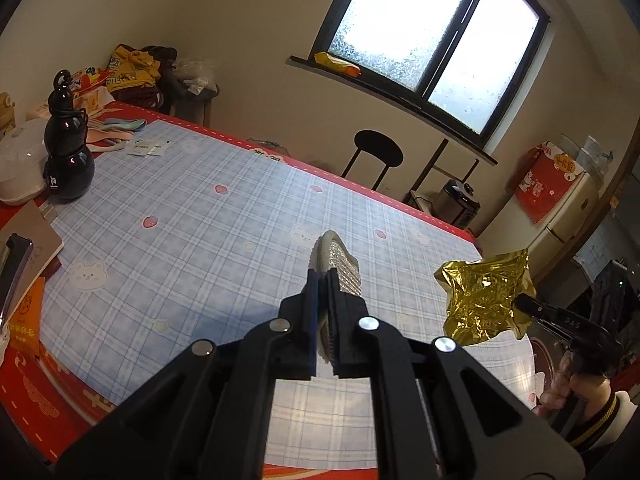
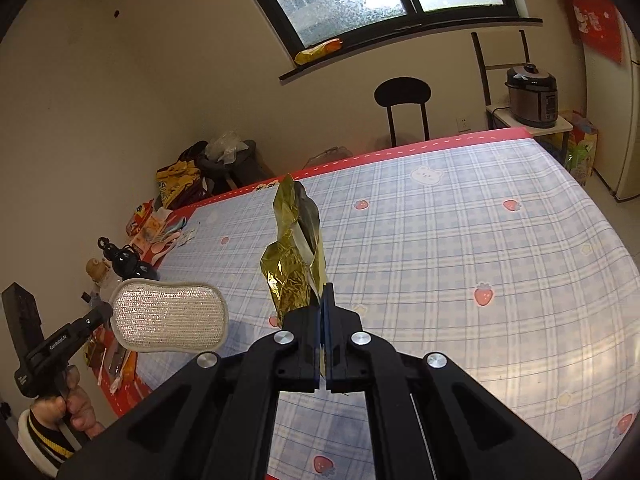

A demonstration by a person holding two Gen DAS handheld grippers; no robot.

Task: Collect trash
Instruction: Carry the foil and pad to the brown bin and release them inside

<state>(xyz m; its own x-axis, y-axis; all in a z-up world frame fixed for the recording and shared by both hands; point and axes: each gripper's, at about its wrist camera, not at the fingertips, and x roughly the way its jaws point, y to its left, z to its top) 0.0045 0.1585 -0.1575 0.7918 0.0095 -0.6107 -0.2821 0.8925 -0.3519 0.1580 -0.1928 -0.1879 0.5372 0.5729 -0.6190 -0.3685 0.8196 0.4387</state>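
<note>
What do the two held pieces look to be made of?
The gold wrapper in the right gripper looks like metallised foil: shiny, sharply crinkled. The scrub pad in the left gripper seems glittery woven mesh with a soft grey fabric rim.

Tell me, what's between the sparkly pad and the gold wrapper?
Nothing but air. In the right wrist view, the sparkly pad and gold wrapper hang apart above the checked tablecloth.

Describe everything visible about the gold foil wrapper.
The gold foil wrapper is a crumpled, shiny metallic bag, gold outside with a silvery inner face showing at its open top. It is pinched at one lower edge in the shut right gripper, standing up from the jaws, lifted clear above the checked tablecloth; nothing else touches it.
</note>
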